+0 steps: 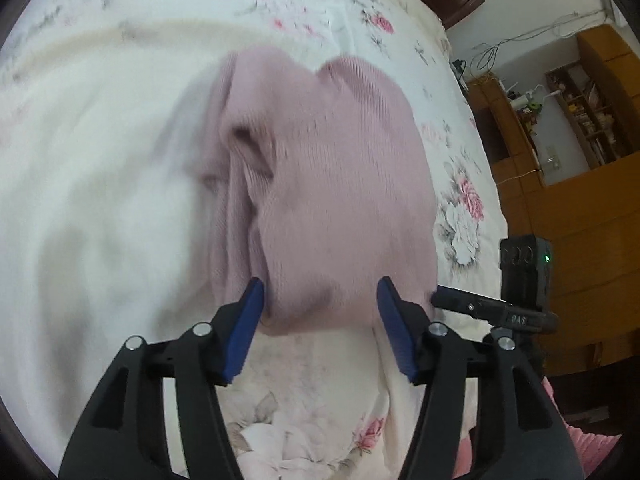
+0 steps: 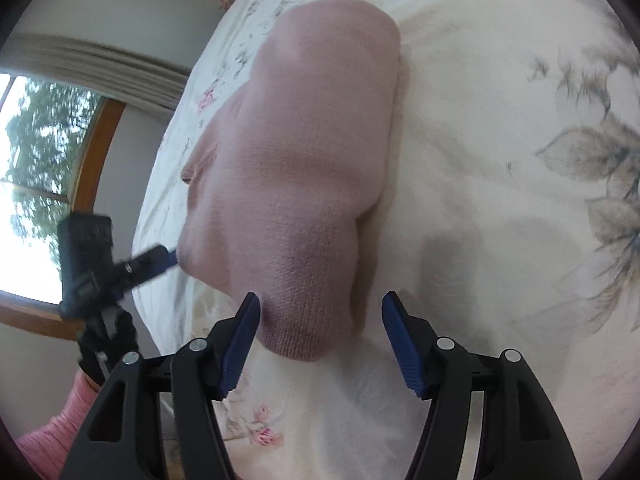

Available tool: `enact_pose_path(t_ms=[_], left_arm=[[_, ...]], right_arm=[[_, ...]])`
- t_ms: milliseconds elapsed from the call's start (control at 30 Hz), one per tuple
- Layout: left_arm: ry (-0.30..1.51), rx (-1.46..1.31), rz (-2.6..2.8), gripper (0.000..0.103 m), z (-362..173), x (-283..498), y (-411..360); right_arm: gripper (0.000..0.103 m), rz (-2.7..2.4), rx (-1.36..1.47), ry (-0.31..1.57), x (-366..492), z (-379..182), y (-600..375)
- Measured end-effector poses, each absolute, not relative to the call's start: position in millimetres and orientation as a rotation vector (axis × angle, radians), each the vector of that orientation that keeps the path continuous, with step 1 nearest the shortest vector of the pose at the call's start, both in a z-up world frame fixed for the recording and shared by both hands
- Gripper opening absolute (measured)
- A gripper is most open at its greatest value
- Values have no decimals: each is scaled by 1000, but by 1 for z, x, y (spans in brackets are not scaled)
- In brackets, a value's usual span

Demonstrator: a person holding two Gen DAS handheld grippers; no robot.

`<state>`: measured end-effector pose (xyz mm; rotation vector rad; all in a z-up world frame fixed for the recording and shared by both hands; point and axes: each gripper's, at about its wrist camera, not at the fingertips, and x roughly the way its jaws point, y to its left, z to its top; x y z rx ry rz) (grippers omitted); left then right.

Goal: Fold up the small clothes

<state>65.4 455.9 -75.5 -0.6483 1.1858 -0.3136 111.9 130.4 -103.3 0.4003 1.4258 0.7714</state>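
The floral bedsheet (image 1: 100,184) spreads wide around everything, and on it lies the pink knit garment (image 1: 332,184), bunched and partly folded, my landmark here. To the garment's far side and to one flank the sheet runs bare and pale, plenty of open cloth; toward the wooden shelving (image 1: 560,128) the bed's edge drops off close by. My left gripper (image 1: 320,304) stands spread wide, its blue pads (image 1: 250,320) straddling the garment's near rounded hem, the left pad touching the knit. My right gripper (image 2: 320,312) is likewise spread apart at another rounded end of the garment, gripping nothing. In the right wrist view my left gripper's tip (image 2: 160,260) sits right at the garment's side edge, toward the window (image 2: 36,184).
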Motion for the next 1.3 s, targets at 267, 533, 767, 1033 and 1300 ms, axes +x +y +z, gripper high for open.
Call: enact_pose_path(t_ms=[267, 533, 767, 1033, 1300], left_arm=[[1212, -685, -307, 7, -91, 66, 463], [1261, -606, -282, 7, -114, 57, 467], [1252, -589, -276, 17, -102, 58, 468], [1114, -559, -132, 35, -57, 92, 512], [1144, -586, -88, 37, -78, 181, 499]], right_arm=[[25, 814, 525, 1470, 109, -105, 128], [24, 743, 363, 1501, 101, -122, 138], [39, 747, 281, 1471, 107, -101, 140], [54, 746, 278, 1377, 117, -72, 119], [55, 722, 270, 1364, 127, -84, 126]])
